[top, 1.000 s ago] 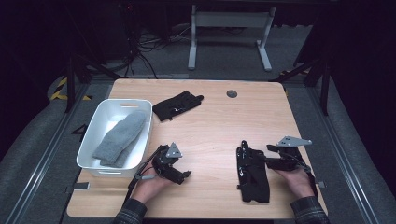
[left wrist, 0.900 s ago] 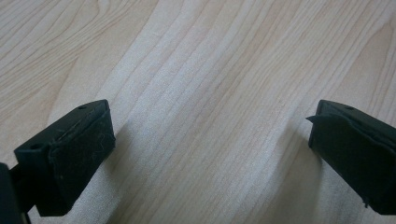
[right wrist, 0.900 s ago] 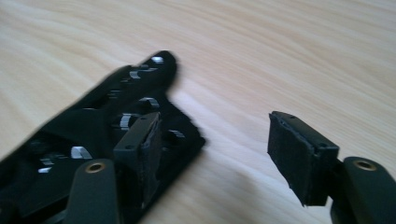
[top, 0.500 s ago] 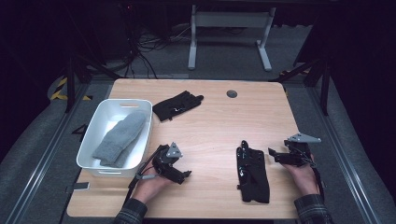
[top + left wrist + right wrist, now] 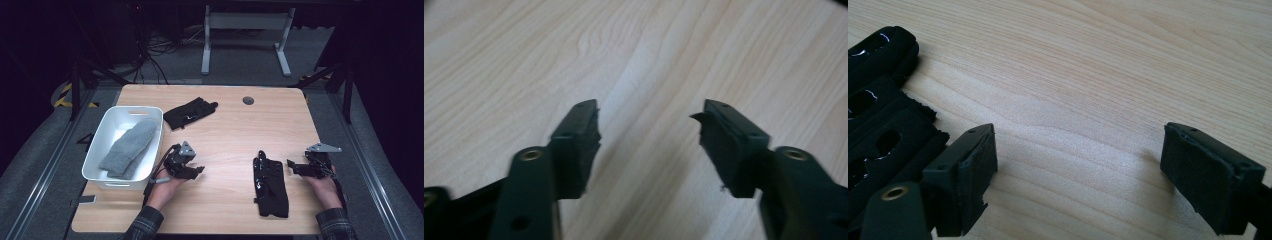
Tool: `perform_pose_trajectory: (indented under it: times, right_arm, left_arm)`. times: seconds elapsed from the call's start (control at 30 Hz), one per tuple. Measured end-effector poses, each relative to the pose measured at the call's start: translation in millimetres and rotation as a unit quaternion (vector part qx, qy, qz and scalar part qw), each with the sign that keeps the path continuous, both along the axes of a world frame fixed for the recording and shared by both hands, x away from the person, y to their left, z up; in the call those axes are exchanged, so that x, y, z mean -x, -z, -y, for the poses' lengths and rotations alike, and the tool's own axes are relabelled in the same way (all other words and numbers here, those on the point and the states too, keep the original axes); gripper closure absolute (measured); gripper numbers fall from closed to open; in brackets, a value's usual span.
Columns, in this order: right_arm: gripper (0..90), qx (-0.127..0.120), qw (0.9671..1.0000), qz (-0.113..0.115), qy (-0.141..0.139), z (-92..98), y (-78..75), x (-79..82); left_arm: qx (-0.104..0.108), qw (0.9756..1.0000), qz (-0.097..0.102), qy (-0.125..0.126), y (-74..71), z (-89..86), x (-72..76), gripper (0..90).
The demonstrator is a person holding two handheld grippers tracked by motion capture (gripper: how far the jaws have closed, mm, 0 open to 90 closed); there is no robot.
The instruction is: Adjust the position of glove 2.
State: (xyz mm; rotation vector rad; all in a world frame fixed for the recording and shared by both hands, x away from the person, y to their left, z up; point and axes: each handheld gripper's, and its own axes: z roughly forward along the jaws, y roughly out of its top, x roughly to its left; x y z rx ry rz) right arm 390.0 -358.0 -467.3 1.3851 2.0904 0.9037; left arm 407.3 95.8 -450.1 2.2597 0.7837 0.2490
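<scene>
Black glove by the right jaws: a black glove lies flat on the wooden table, fingers pointing away from the person, just to the left of the right gripper; in the right gripper view the glove sits just outside the left jaw, not between the two.
Right gripper: jaws spread wide with bare wood between them; they have just been opening and grip nothing.
Left gripper: the left gripper is held over bare wood, well apart from that glove; its jaws stand half apart in the left gripper view, have just been closing, and nothing lies between them.
Step in hand, as judged: picking up the glove nearest the right jaws, probably for the bin.
Doing it well: slide the wide jaws sideways until one edge of the glove lies between the pads, lower close to the wood, then close on a fold of cloth, not a single fingertip, so it lifts without slipping.
Second glove: another black glove lies beyond the left jaws, just beside the bin.
Bin: a white bin to the left of the left jaws holds a grey mitten.
Writing: no brand, label or lettering can be read on any item.
</scene>
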Motion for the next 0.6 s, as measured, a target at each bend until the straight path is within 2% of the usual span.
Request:
perform_pose_trajectory:
  times: [0.13,0.2,0.33,0.4,0.43,0.5,0.53,0.6]
  right_arm:
    - [15.4,0.001,1.0000,0.001,-0.001,-0.1,0.0,0.0]
    - [15.4,0.000,1.0000,0.001,-0.002,-0.2,0.0,0.0]
    - [15.5,0.000,1.0000,0.001,-0.003,-0.3,0.1,0.1]
    - [15.5,0.000,1.0000,0.001,-0.004,-0.3,0.1,0.1]
    - [15.5,0.000,1.0000,0.001,-0.004,-0.3,0.1,0.1]
    - [15.6,0.000,1.0000,0.001,-0.005,-0.3,0.1,0.2]
    - [15.6,0.000,1.0000,0.001,-0.005,-0.3,0.1,0.2]
    - [15.6,0.000,1.0000,0.001,-0.005,-0.4,0.1,0.2]
  left_arm:
    - [0.004,0.9999,0.006,-0.010,-8.9,6.7,-17.9,69.1]
    - [-0.006,0.9998,0.003,-0.016,-12.8,9.0,-28.7,76.3]
    - [-0.002,0.9992,-0.003,-0.040,-19.0,10.8,-53.9,89.3]
    - [-0.001,0.9983,-0.007,-0.058,-22.0,11.4,-68.7,89.9]
    - [-0.001,0.9983,-0.007,-0.058,-22.0,11.4,-68.7,90.0]
    - [-0.003,0.9969,-0.002,-0.079,-25.1,10.9,-86.9,90.0]
    - [-0.003,0.9969,-0.002,-0.079,-25.1,10.9,-86.9,90.0]
    - [-0.004,0.9954,0.002,-0.096,-28.0,10.5,-102.5,90.0]
